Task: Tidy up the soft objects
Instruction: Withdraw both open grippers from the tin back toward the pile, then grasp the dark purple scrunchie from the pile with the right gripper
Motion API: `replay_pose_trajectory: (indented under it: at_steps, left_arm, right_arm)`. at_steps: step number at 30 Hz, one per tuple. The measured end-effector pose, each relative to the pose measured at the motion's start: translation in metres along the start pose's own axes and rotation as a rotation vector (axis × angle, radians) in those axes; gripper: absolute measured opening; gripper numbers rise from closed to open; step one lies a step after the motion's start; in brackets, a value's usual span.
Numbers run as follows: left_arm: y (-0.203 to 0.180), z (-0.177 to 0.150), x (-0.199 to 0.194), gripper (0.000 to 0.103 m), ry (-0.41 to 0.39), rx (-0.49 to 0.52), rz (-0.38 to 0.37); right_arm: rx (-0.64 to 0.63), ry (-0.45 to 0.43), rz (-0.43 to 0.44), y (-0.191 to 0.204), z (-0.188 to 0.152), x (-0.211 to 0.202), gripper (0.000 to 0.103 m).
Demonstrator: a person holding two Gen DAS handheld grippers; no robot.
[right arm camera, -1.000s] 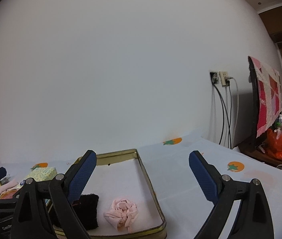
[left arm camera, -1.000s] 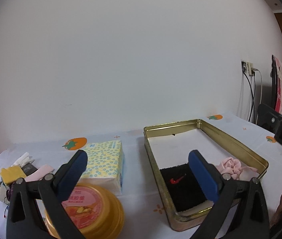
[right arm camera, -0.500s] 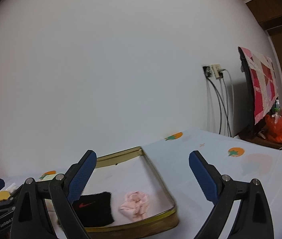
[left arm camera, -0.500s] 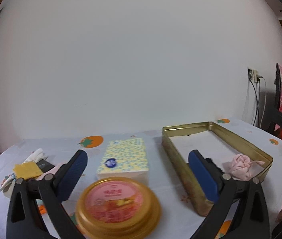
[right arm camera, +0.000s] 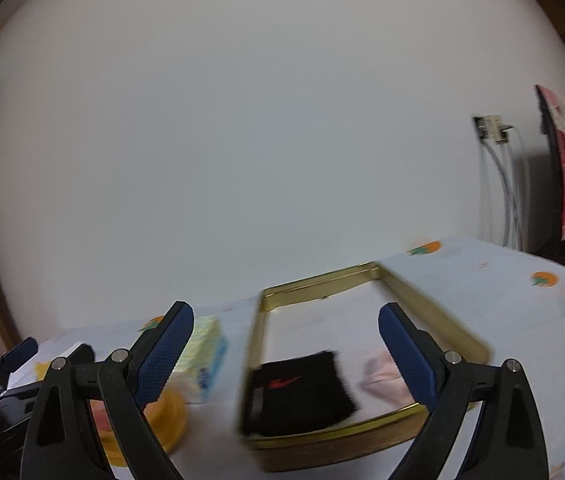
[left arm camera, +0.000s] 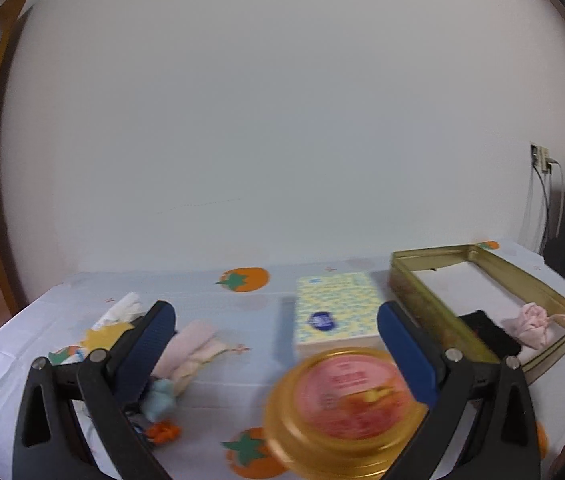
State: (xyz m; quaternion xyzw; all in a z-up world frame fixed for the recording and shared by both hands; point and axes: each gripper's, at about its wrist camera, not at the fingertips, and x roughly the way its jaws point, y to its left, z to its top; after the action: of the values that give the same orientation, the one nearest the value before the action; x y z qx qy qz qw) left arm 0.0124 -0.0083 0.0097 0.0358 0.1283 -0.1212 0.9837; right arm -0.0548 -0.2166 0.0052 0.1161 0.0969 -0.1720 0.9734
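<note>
Left wrist view: gold-lidded jar (left arm camera: 346, 408) before gaping, empty left claw (left arm camera: 274, 344); right claw (right arm camera: 284, 342) likewise.

left hand-held gripper (left arm camera: 274, 330): black frame | blue textured pads | silver screws || right hand-held gripper (right arm camera: 285, 330): same build

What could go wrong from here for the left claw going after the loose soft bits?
1. The round gold tin sits right under the open left claw; reaching toward the pink cloth strips could knock it.
2. The strips lie in a tangle with a blue puff and an orange clip, so a grab may drag extras.
3. Both views are blurred, so aim may be off.
</note>
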Motion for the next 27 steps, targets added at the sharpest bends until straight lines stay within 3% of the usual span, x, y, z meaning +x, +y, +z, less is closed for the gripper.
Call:
replay_pose_trajectory:
  at_steps: [12, 18, 24, 27]
  left_arm:
    - [0.083, -0.005, 0.007, 0.102, 0.015, -0.048, 0.131]
    - [0.132, -0.009, 0.012, 0.102, 0.035, -0.072, 0.195]
    - [0.187, -0.011, 0.026, 0.102, 0.066, -0.108, 0.340]
    - [0.219, -0.014, 0.033, 0.102, 0.120, -0.200, 0.432]
  right_arm:
    - [-0.087, 0.067, 0.191, 0.099, -0.025, 0.019, 0.095]
    - [-0.179, 0.140, 0.297, 0.151, -0.039, 0.035, 0.095]
    - [-0.247, 0.235, 0.377, 0.192, -0.051, 0.056, 0.095]
    - [-0.296, 0.307, 0.410, 0.213, -0.060, 0.070, 0.095]
